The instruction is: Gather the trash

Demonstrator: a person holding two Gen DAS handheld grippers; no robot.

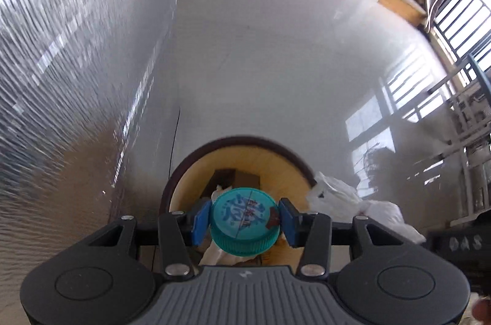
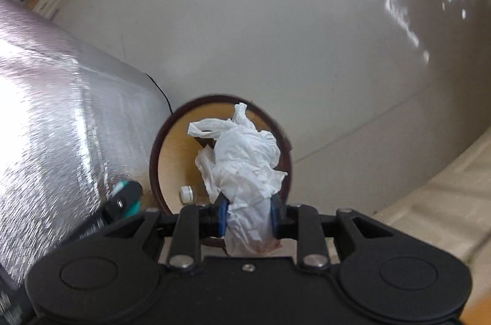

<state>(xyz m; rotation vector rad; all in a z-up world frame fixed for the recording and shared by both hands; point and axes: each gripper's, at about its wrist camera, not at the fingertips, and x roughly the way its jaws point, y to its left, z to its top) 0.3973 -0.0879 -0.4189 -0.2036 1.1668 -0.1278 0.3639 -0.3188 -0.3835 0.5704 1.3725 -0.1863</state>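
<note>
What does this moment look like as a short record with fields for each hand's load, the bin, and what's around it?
left gripper: jaws shut on a teal bottle cap, held above the bin
right gripper: jaws shut on a crumpled white tissue, held above the bin
bin: round, dark rim, tan inside, on the floor
bin contents: small white cap, brown scraps
beside bin: silver foil sheet

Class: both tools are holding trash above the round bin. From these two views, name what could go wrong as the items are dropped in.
1. The left tool pinches the teal bottle cap only by its rim; it may slip out early, or bounce off the bin.
2. The crumpled tissue in the right tool is bulky and light; it could cling to the pads or drift past the rim.
3. The two tools are close together and could bump.
</note>
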